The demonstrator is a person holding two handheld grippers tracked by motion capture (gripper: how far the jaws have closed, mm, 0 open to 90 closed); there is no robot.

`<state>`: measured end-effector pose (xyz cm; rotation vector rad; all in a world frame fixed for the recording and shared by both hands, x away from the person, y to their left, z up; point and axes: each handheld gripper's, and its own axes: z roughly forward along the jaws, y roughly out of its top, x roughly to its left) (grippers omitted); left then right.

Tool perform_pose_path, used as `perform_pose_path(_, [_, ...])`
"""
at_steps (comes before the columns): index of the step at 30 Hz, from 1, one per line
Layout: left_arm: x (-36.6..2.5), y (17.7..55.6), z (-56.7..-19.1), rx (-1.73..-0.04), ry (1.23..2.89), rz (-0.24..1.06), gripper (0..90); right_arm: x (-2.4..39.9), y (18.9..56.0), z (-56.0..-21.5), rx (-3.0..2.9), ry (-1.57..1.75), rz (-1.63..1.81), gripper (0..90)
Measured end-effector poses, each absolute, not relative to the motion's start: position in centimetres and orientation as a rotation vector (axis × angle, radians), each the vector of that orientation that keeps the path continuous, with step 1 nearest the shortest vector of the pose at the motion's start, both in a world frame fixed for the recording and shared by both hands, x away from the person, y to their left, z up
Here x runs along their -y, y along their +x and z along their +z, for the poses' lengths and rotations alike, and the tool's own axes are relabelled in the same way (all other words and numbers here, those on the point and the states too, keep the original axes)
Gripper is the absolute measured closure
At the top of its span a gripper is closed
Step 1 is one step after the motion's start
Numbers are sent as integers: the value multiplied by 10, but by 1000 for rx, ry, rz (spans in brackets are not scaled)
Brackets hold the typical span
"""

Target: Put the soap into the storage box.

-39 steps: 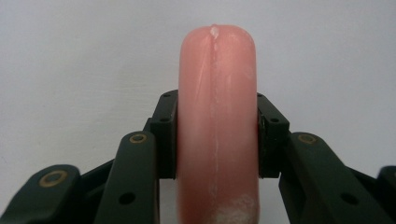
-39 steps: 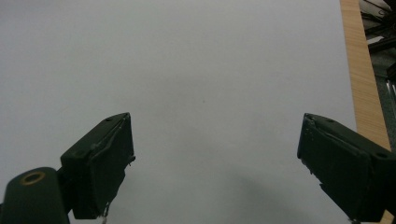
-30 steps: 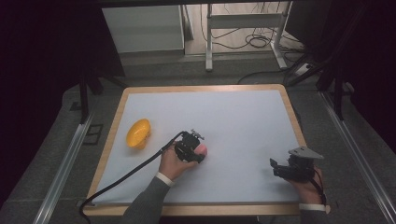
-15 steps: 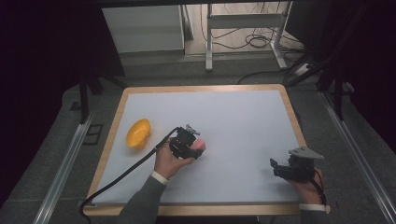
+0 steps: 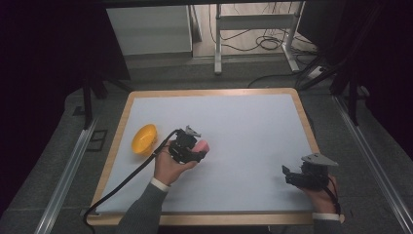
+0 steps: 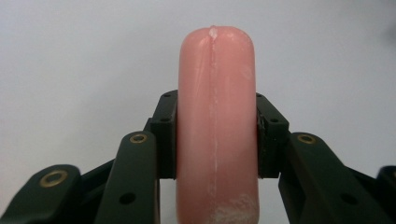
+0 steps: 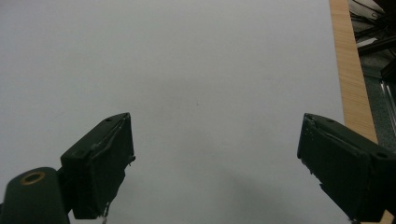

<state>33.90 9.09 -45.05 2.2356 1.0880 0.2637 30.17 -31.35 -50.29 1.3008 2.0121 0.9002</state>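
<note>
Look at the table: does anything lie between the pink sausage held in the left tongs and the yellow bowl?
Nothing visible does. The left tongs are shut on the pink sausage, and the yellow bowl lies close beside that hand. Between them is the tongs' own black cable over bare white table.

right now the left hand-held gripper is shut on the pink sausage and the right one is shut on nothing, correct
Not quite: the right hand-held gripper is open, its jaws wide apart over bare table, as the right gripper view shows. The left hand-held gripper is shut on the pink sausage.
</note>
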Motion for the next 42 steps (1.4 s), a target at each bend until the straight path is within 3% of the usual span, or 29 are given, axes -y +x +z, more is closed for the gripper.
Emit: perform_pose_path(42, [-141, 330, -422, -1140, 2145, 351, 600, 317, 300, -500, -1987, 1305, 913, 111])
